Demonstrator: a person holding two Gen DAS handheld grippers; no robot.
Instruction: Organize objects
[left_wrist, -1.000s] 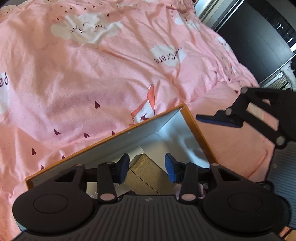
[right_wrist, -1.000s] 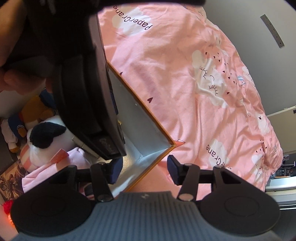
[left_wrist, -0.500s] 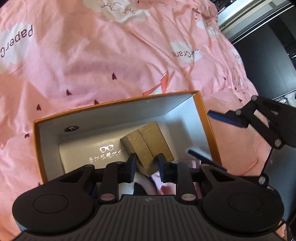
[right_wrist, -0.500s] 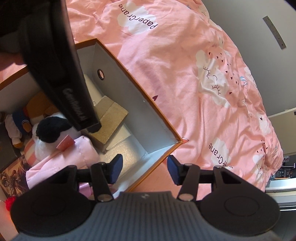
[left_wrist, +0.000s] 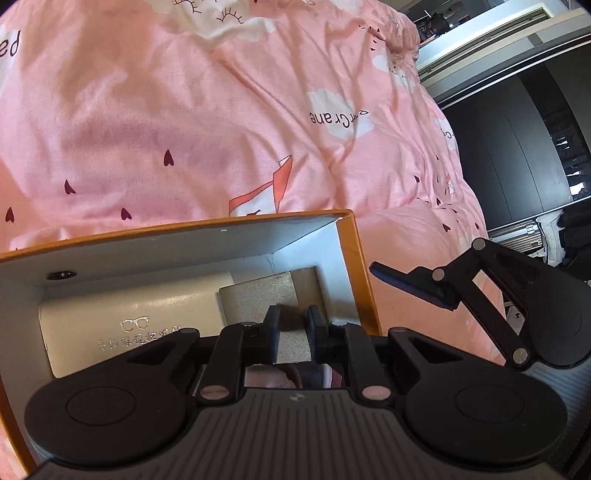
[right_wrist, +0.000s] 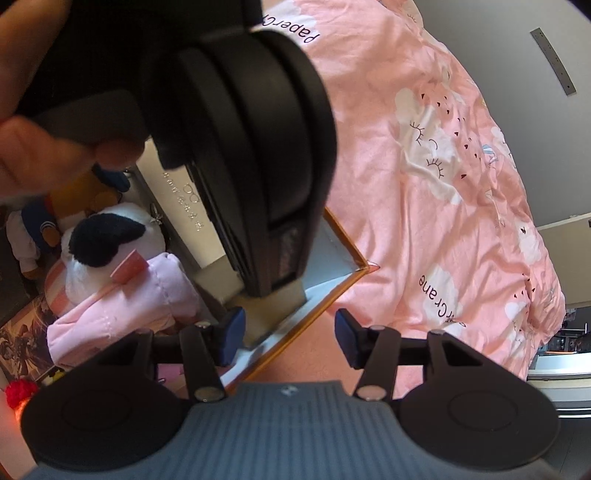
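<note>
An orange box (left_wrist: 354, 258) with white inner walls lies on the pink bedspread (left_wrist: 184, 110). Inside it are a cream glasses case (left_wrist: 129, 314) and a small tan box (left_wrist: 258, 295). My left gripper (left_wrist: 293, 334) hangs inside the orange box over the tan box, its jaws a narrow gap apart with nothing between them. My right gripper (right_wrist: 290, 338) is open and empty at the orange box's corner (right_wrist: 354, 266). The left gripper's body (right_wrist: 240, 129) fills the right wrist view and hides much of the box. The glasses case (right_wrist: 181, 199) shows there too.
Soft toys lie in the orange box at its near end: a white and black plush (right_wrist: 107, 240), a pink plush (right_wrist: 122, 302) and a blue and yellow duck (right_wrist: 55, 221). A dark wardrobe (left_wrist: 517, 147) stands beyond the bed.
My left gripper closed most of the way and swung over the orange box. It now sits lower, above the tan box. The right gripper stayed open at the box corner.
</note>
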